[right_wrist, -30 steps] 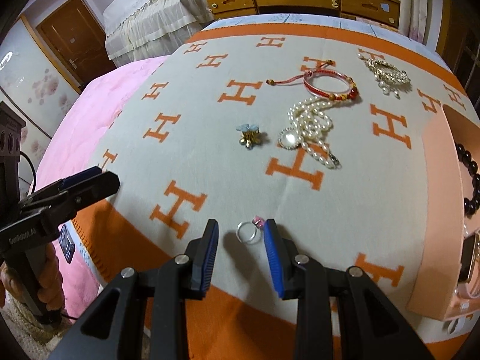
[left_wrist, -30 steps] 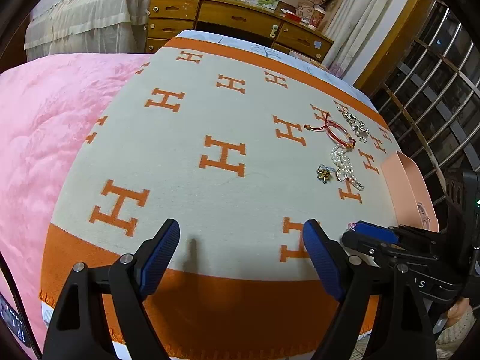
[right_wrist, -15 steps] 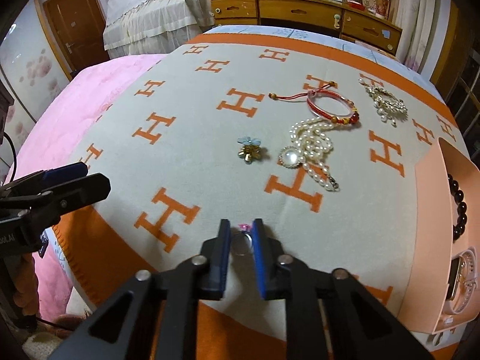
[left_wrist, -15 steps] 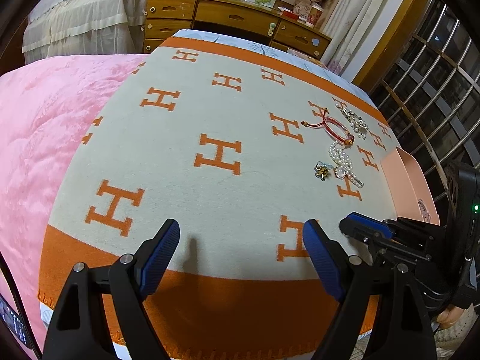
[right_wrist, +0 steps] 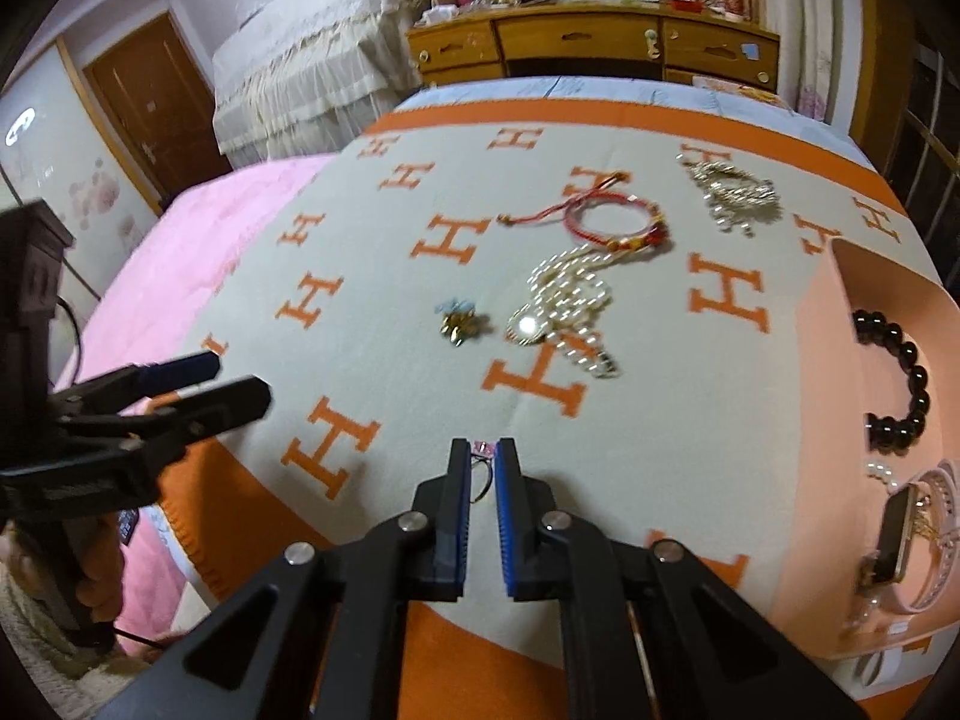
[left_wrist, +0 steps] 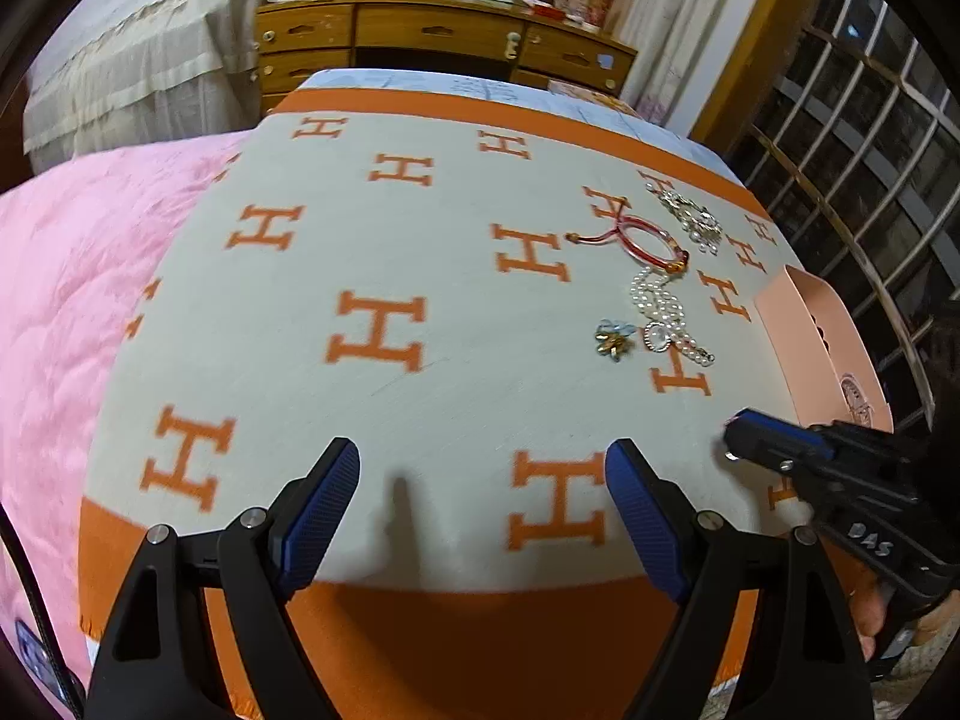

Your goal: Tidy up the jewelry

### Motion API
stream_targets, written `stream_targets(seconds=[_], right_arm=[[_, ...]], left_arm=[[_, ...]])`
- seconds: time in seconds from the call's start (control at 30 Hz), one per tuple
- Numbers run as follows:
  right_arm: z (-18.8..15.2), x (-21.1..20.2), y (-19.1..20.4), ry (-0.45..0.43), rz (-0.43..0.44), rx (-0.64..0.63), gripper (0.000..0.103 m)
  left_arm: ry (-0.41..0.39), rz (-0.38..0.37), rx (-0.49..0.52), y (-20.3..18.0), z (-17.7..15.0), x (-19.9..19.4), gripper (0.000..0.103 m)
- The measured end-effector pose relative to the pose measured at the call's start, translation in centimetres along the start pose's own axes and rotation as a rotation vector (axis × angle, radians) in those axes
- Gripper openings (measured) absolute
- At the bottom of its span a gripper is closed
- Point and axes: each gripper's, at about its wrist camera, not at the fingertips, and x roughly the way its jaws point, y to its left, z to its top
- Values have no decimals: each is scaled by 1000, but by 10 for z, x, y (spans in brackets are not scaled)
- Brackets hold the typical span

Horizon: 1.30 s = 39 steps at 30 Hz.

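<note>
My right gripper [right_wrist: 482, 459] is shut on a thin ring [right_wrist: 480, 473] with a pink stone and holds it above the blanket's near part. It also shows in the left wrist view [left_wrist: 735, 441]. My left gripper [left_wrist: 483, 516] is open and empty over the blanket's near edge. On the cream and orange blanket [right_wrist: 372, 276] lie a small flower brooch [right_wrist: 461, 321], a pearl necklace [right_wrist: 567, 306], a red cord bracelet [right_wrist: 618, 222] and a silver pearl piece [right_wrist: 735, 195]. A pink tray [right_wrist: 828, 396] at the right holds a black bead bracelet [right_wrist: 900, 372] and a watch [right_wrist: 900, 534].
A pink quilt [left_wrist: 66, 276] covers the bed left of the blanket. A wooden dresser [left_wrist: 432, 42] stands beyond the bed. A window grille [left_wrist: 870, 138] runs along the right side.
My right gripper closed on the ring and lifted it off the blanket. The left gripper stayed open and drifted slightly.
</note>
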Motion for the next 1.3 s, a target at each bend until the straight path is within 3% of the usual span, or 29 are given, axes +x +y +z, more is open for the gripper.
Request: stream_targets(seconds=[0.2,0.4,0.63,0.83,1.03,1.17,1.3], right_arm=[[3,-22,-18,-62,30,46,8],[4,-44,-36,-115,61,76,8],[1,-55,-55,-143,82,125,8],[2,-59,-65,-161,106,151,8],[0,-62,-68,-168,120,159,8],[-1,-63,-72,-170,131,178,8],[-2,-65,-77,-177,141,204,8]], left_arm=[[-12,-5,117,-36,18,16,83],[-81,-46,380,-81,34,36,83],[-30,-91,498,-103,52,64,82],[10,-62,611,-116,53,74,64],[49,-37,726,-127,47,81,62],[59,-67,740,-130,49,82,43],[78,-97,728,-132,54,86,33]])
